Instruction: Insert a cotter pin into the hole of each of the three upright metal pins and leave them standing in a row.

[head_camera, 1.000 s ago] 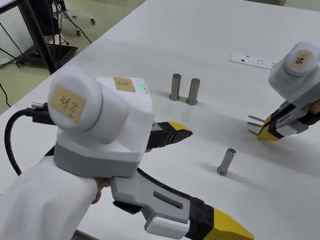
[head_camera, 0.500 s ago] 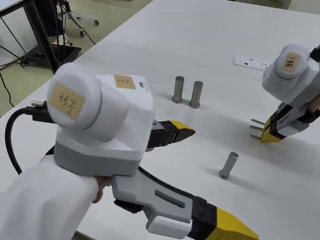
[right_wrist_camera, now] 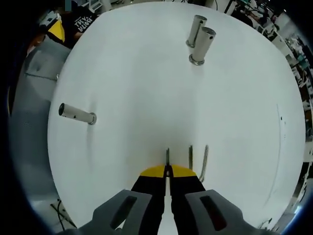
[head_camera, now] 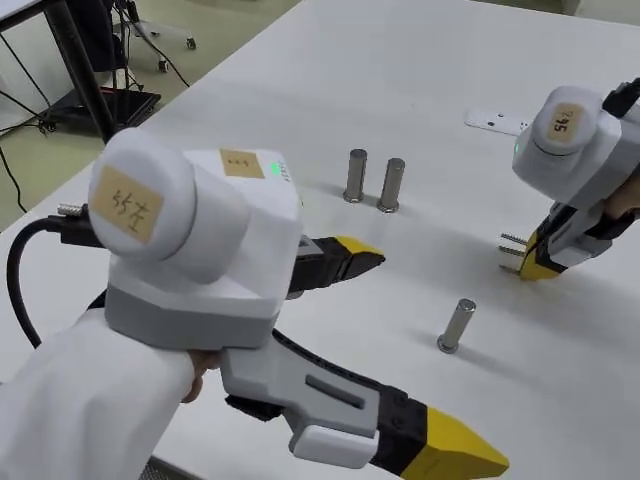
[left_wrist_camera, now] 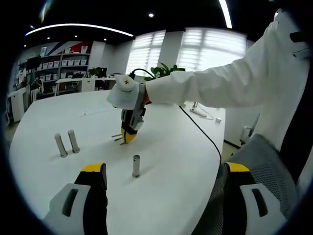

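Against the picture of half a second ago little is changed: the right gripper point(head_camera: 527, 268) is kept with its tips at the same spot beside the lone pin point(head_camera: 456, 326), its housing is leaned slightly toward 9 o'clock, and a green light on the housing of the left gripper point(head_camera: 440, 362) is lit where it was dark. The three metal pins are left where they were on the white table point(head_camera: 300, 80). In the head view the pair of pins point(head_camera: 373, 181) is stood side by side, close but apart, at 12 o'clock of the table's middle. The lone pin is set well apart from them at 5 o'clock, and the right gripper is held at 2 o'clock of that pin. Each pin is stood upright with its long axis vertical and its flanged end down on the table. They are seen as short, dull grey steel cylinders. In the right gripper view the jaws are pressed narrow on a cotter pin point(right_wrist_camera: 167, 157), a thin bright rod pointed straight ahead from the tips. The other cotter pins point(right_wrist_camera: 197, 157) are laid parallel just beside it at 3 o'clock. The left gripper's jaws are spread wide with nothing between them.
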`<state>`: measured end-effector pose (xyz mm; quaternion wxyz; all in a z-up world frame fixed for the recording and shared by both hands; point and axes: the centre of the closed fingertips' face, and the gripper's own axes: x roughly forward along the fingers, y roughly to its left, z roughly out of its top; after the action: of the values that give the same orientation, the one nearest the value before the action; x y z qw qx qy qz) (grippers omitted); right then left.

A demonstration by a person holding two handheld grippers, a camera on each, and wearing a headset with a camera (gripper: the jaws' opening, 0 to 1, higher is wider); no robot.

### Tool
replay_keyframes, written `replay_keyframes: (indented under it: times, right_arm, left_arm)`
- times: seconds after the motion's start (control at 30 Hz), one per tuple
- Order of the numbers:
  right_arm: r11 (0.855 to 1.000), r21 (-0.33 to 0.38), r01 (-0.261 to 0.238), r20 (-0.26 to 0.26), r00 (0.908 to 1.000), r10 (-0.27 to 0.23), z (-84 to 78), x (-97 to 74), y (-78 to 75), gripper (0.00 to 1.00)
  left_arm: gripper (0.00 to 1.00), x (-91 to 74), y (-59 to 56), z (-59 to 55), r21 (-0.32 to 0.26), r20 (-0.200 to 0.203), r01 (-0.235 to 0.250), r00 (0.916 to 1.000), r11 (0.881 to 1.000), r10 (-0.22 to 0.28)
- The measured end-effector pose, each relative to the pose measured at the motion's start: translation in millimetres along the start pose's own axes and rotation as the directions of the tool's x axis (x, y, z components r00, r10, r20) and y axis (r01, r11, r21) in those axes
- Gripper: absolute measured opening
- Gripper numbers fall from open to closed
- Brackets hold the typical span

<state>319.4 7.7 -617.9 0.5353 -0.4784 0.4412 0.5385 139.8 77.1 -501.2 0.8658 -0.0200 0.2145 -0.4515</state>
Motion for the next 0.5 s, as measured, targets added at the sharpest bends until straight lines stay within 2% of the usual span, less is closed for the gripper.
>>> replay_keyframes:
  times: [0.2, 0.3, 0.5]
  right_arm:
    - [1.000, 0.025, 0.000, 0.012, 0.9999, 0.000, -0.3, -0.2, 0.6, 0.00]
    - [1.000, 0.025, 0.004, 0.016, 0.9999, -0.004, -0.3, -0.2, 0.7, 0.00]
    - [0.999, 0.039, 0.018, 0.025, 0.9995, -0.019, -0.4, 0.2, 0.0, 0.00]
  left_arm:
    - [0.99, -1.4, -0.7, 1.1, -0.004, 0.009, -0.003, 1.0000, 1.000, 0.003]
    - [0.99, -1.6, -0.1, -2.3, -0.029, 0.001, -0.002, 1.0000, 1.000, 0.002]
    - [0.99, -3.5, -0.1, -5.0, -0.028, 0.003, -0.002, 1.0000, 1.000, 0.002]
